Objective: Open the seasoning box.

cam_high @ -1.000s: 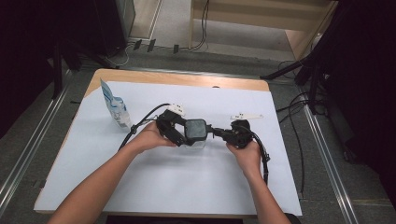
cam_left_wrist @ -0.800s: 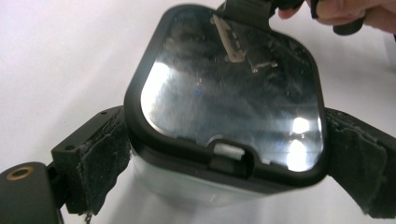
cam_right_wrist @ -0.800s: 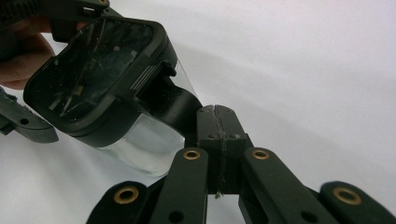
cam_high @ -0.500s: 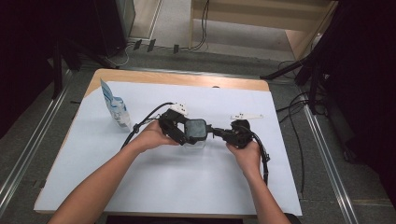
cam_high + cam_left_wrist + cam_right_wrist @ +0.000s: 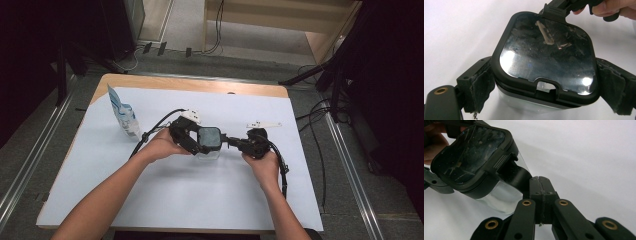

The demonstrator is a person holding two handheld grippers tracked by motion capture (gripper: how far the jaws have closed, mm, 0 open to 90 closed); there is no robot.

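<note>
Container [image 5: 209, 142], a clear box with a dark lid [image 5: 546, 55], sat mid-table on the white sheet [image 5: 200, 200]. Left gripper [image 5: 192, 140] clasped its sides between padded jaws, which had just been closing slightly. Right gripper [image 5: 240, 144], jaws fully closed, pinched the lid's tab [image 5: 515, 176].

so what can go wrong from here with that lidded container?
1. The left hand-held gripper clamps the clear container by its sides; those smooth walls may slip.
2. The right hand-held gripper is shut on the black lid tab; a pull could tip the container or snap the tab free.
</note>
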